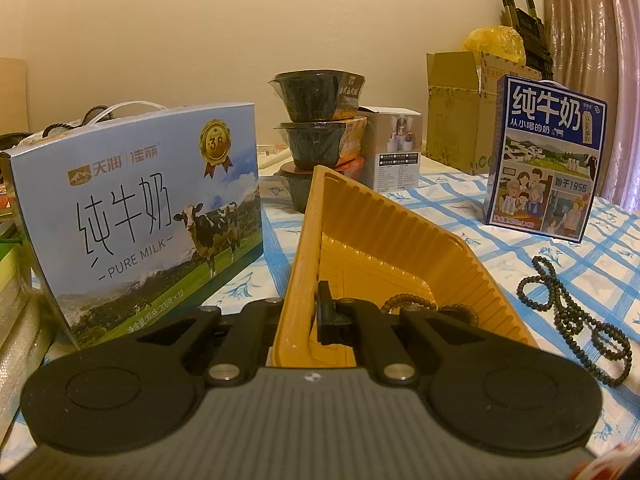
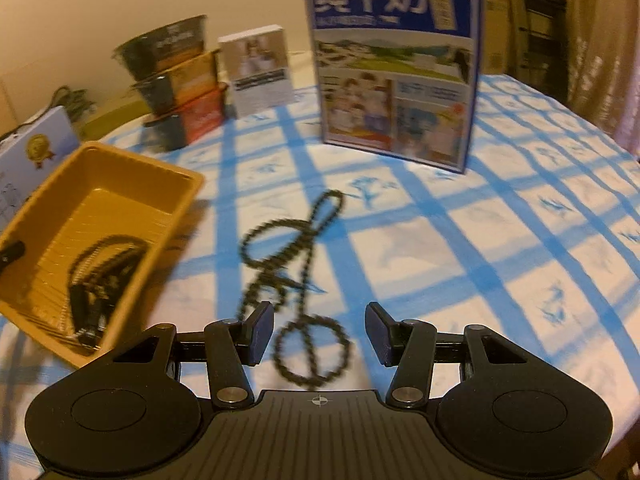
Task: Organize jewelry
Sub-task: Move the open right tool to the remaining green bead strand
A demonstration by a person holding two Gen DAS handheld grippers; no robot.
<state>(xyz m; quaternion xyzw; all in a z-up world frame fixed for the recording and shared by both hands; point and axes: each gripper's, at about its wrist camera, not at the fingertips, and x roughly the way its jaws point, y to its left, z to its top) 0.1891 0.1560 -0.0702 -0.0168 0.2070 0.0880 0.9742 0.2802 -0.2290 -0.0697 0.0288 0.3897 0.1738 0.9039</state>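
Left gripper [image 1: 316, 316] clamping near wall of yellow tray [image 1: 404, 216], jaws fully closed on rim, tray tilting up. Beaded strand [image 1: 408, 303] lying inside tray. Right gripper [image 2: 320, 334] hovering half open, nothing gripped, over dark bead necklace [image 2: 288, 256] lying on blue-checked tablecloth [image 2: 480, 260], beside tray.

Left gripper [image 1: 316, 316] clamping, jaws fully closed, pointing slightly downward. Right gripper [image 2: 320, 334] tilting steeply down, jaws standing apart.
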